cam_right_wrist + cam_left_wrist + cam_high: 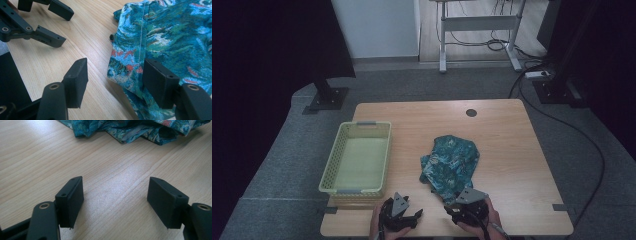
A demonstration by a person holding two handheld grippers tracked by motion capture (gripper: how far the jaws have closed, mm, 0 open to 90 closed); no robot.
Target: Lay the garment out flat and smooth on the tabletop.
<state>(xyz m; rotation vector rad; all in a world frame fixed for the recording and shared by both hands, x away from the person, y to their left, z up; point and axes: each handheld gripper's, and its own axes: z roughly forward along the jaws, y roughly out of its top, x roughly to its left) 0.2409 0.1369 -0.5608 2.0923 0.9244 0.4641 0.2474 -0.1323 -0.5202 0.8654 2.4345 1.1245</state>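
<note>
A crumpled teal patterned cloth (451, 162) lies on the wooden table (512, 150), right of centre. My right gripper (451, 206) sits at the cloth's near edge. In the right gripper view it (117, 75) is open, its right jaw over the cloth (175, 37), whose hem reaches into the gap, and its left jaw over bare wood. My left gripper (414, 216) rests near the front edge, left of the cloth. It (116, 195) is open over bare wood with the cloth (130, 130) a short way ahead. The right gripper view also shows the left gripper (50, 25), open.
A pale green plastic basket (357, 157) stands empty on the table's left side. A round cable hole (471, 112) is at the far edge. A desk frame (477, 30) and cables are on the floor beyond the table.
</note>
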